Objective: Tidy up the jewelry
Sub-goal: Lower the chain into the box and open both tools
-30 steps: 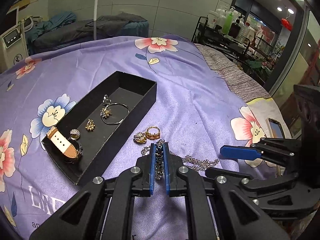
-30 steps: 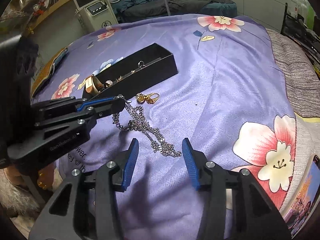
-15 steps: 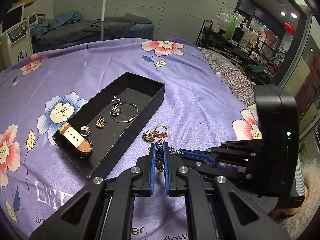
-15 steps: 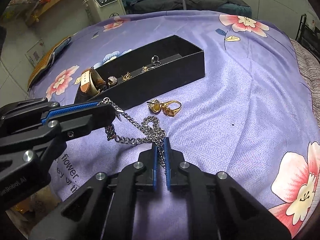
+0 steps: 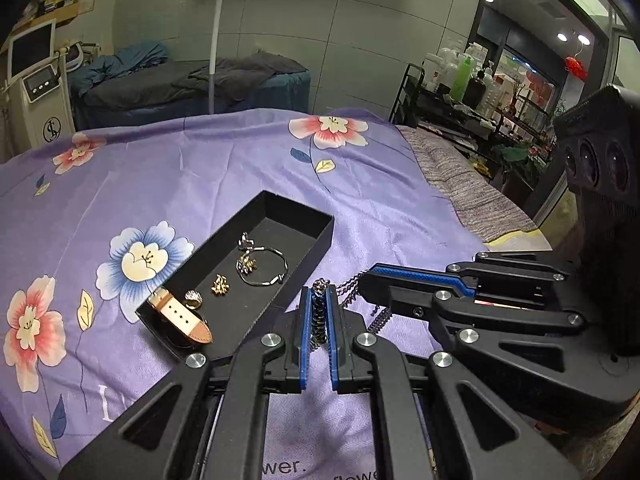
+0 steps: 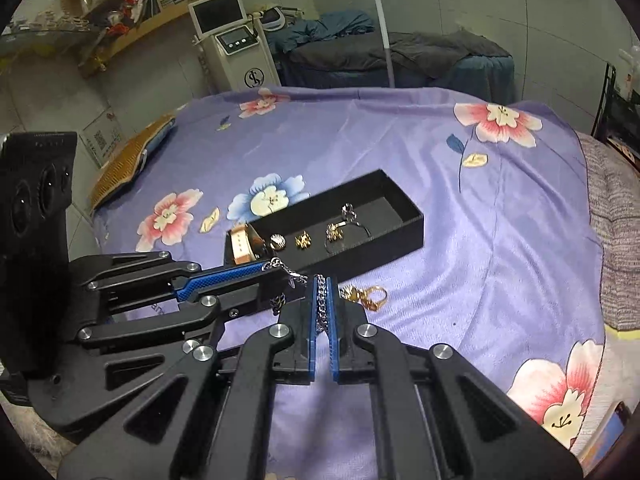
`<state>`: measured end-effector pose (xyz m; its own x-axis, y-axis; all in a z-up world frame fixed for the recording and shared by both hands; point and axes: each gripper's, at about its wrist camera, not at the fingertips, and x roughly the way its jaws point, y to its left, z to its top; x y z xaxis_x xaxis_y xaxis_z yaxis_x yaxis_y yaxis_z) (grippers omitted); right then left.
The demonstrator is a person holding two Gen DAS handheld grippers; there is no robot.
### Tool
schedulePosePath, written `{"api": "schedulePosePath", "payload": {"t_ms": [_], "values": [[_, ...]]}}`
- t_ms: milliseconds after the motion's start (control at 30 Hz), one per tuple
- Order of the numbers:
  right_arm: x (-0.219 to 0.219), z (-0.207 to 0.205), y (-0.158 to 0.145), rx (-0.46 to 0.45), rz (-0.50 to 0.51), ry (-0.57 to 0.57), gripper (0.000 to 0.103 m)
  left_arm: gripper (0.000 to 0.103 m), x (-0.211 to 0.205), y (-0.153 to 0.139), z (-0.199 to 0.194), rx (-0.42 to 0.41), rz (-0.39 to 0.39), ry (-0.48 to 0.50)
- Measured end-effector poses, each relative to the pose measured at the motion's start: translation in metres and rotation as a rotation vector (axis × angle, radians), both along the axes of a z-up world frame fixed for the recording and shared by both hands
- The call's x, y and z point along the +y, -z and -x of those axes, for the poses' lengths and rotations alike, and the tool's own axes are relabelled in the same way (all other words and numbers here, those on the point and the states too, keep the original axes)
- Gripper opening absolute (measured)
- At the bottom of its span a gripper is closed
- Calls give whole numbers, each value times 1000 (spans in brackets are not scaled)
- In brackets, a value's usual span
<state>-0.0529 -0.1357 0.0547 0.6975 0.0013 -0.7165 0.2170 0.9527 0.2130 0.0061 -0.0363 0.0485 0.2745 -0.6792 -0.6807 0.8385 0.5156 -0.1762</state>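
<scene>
A silver chain necklace (image 5: 319, 312) is pinched in both grippers and hangs above the purple bedspread. My left gripper (image 5: 319, 300) is shut on one part of it; it also shows in the right wrist view (image 6: 276, 270). My right gripper (image 6: 321, 292) is shut on another part of the chain (image 6: 321, 305); it also shows in the left wrist view (image 5: 366, 278). The black tray (image 5: 320, 236) (image 6: 404, 236) lies just beyond, holding a watch (image 5: 180, 316), a bangle (image 5: 264, 266) and small gold pieces. Two gold rings (image 6: 366, 296) lie on the spread in front of the tray.
The flowered purple bedspread (image 6: 500, 208) covers the bed. A grey striped blanket (image 5: 468, 184) lies along its right edge. A white machine (image 6: 236, 52) and another bed stand behind. A rack with bottles (image 5: 460, 80) stands at the far right.
Both grippers have risen with the chain, lifting it off the spread. One second ago my right gripper was open over the chain; it then shut on it.
</scene>
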Motion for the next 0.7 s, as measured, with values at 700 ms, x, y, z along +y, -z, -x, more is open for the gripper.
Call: {"api": "schedulePosePath", "payload": {"t_ms": [700], "values": [[-20, -91, -13, -15, -16, -30, 5, 7, -4, -12, -72, -28, -2, -132]]}}
